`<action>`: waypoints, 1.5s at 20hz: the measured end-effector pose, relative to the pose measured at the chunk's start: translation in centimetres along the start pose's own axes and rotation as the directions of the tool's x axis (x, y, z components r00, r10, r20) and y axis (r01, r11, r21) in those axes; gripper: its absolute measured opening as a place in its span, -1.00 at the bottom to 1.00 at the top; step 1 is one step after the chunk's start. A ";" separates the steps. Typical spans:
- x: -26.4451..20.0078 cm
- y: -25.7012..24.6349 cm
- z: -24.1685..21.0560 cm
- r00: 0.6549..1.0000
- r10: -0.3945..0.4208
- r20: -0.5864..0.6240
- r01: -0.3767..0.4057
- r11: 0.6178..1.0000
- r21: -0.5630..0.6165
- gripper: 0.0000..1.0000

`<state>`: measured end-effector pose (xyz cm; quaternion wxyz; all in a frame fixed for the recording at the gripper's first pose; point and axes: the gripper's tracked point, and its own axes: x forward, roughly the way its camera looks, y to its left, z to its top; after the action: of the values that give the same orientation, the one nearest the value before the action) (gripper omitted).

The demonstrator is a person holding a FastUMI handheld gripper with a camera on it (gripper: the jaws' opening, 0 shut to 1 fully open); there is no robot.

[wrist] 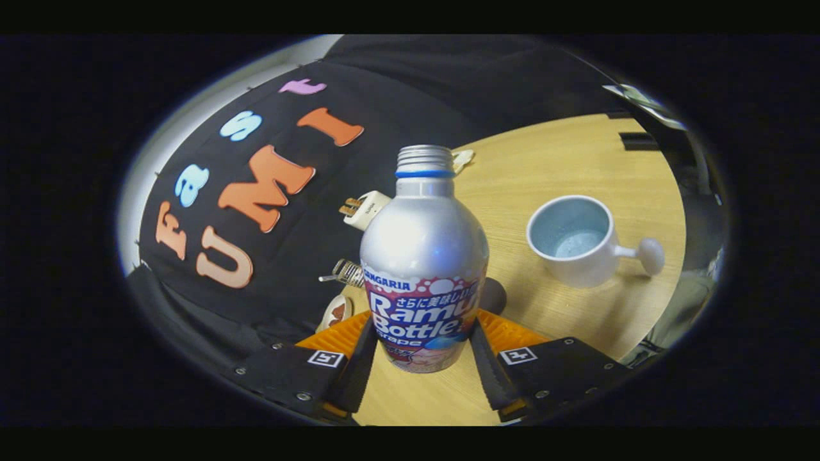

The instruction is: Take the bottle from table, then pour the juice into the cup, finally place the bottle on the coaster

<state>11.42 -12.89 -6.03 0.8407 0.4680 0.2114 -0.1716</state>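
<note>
- The tongs [419, 358] are clamped on the bottle [423, 256], one finger on each side of its lower body.
- The tabletop [576, 160] carries everything.
- The bottle stands upright, its neck open.
- The cup [576, 240] sits right of the bottle, mouth up, so the pour would likely tip that way.

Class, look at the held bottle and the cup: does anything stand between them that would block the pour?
Nothing visible does. The gripper is shut on the bottle, and only bare table lies between it and the open cup beyond the fingers.
</note>
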 end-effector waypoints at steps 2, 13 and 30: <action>0.2 0.2 0.3 1.000 -0.007 0.026 0.010 0.993 -0.119 0.46; 4.8 0.7 1.0 0.985 -0.064 0.160 0.150 0.776 -0.612 0.48; 10.6 -1.2 -1.5 0.983 -0.040 0.181 0.167 0.621 -0.766 0.52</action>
<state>19.63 -13.15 -13.04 0.9619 0.0326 0.2291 -0.1455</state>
